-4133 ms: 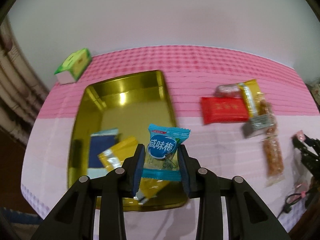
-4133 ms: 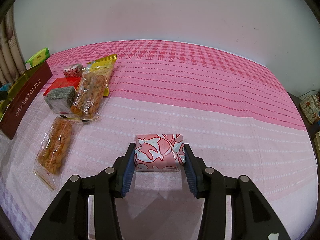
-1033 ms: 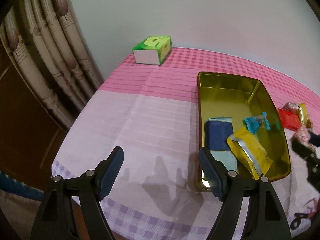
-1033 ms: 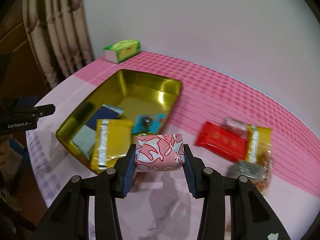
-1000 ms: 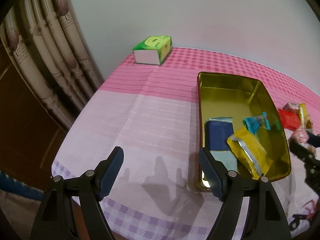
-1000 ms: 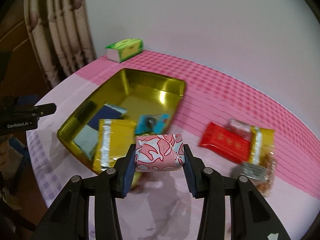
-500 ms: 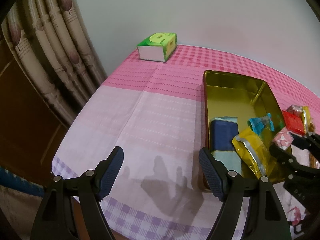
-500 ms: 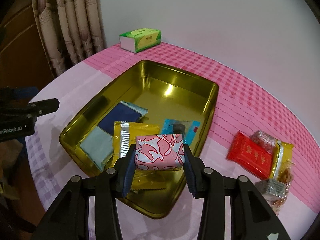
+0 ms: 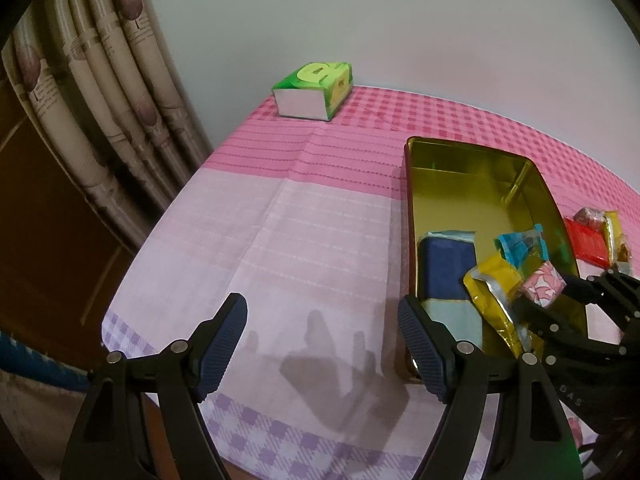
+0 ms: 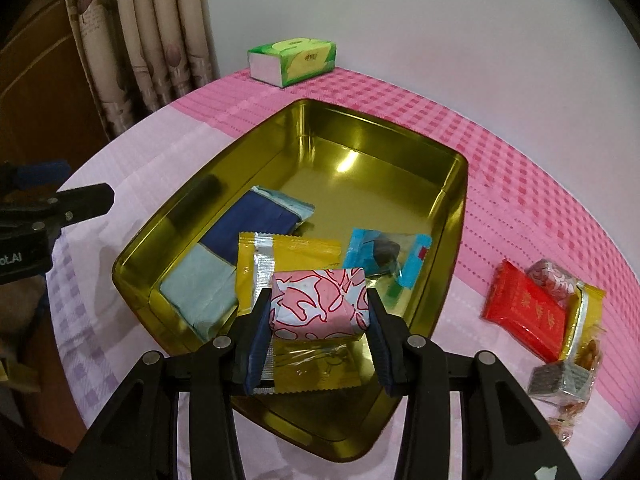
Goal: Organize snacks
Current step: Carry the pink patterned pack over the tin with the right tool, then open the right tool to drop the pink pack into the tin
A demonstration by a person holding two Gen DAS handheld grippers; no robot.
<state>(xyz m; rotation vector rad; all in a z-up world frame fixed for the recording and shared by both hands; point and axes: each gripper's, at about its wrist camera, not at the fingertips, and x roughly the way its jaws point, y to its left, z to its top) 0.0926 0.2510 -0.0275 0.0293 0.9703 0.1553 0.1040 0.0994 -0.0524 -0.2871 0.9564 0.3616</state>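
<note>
Soft pink checked cloth (image 9: 320, 216) lies under my left gripper (image 9: 322, 346), spread and empty. My right gripper (image 10: 319, 308) pinches a glossy pink patterned rectangular packet (image 10: 319, 303) over the shiny gold metal tin (image 10: 384, 140) holding crinkly foil sachets; beyond, a green cardboard tissue box (image 10: 294, 60).

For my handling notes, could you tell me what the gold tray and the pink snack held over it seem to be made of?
Gold tray: likely thin metal with a glossy lacquered finish; its walls mirror light and the packets inside. Pink snack: seemingly glossy plastic film wrap, printed with red and white shapes; creased at the corners.
</note>
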